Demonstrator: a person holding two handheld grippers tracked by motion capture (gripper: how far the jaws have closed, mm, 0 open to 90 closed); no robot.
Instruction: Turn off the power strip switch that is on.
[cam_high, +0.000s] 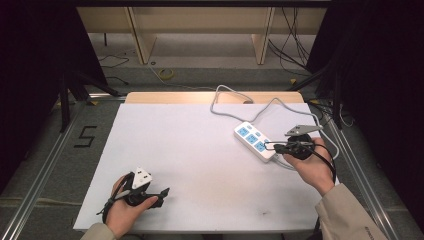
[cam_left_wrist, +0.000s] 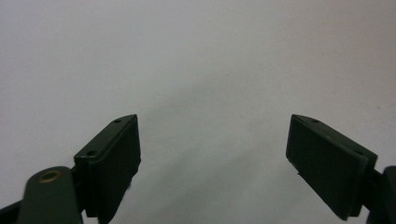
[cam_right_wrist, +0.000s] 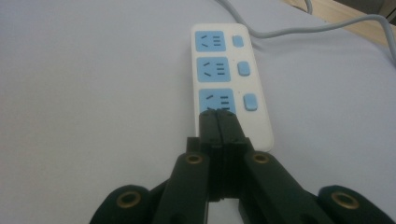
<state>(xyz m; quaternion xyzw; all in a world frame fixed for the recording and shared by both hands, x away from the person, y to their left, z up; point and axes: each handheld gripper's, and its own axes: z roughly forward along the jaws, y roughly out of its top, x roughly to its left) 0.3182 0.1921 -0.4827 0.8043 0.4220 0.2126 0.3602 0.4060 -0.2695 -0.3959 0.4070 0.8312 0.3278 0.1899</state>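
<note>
The power strip (cam_high: 255, 141) lies at the right of the white sheet (cam_high: 190, 165), its grey cord (cam_high: 235, 107) trailing back off the table edge. It looks light, rigid and smooth, likely to slide if pushed, so it is best gripped across its narrow sides. The right gripper (cam_right_wrist: 218, 116), jaws pressed together, hovers over the nearest socket; the left gripper (cam_high: 162, 195), spread and empty, rests well apart, and only the cord could drag.
</note>
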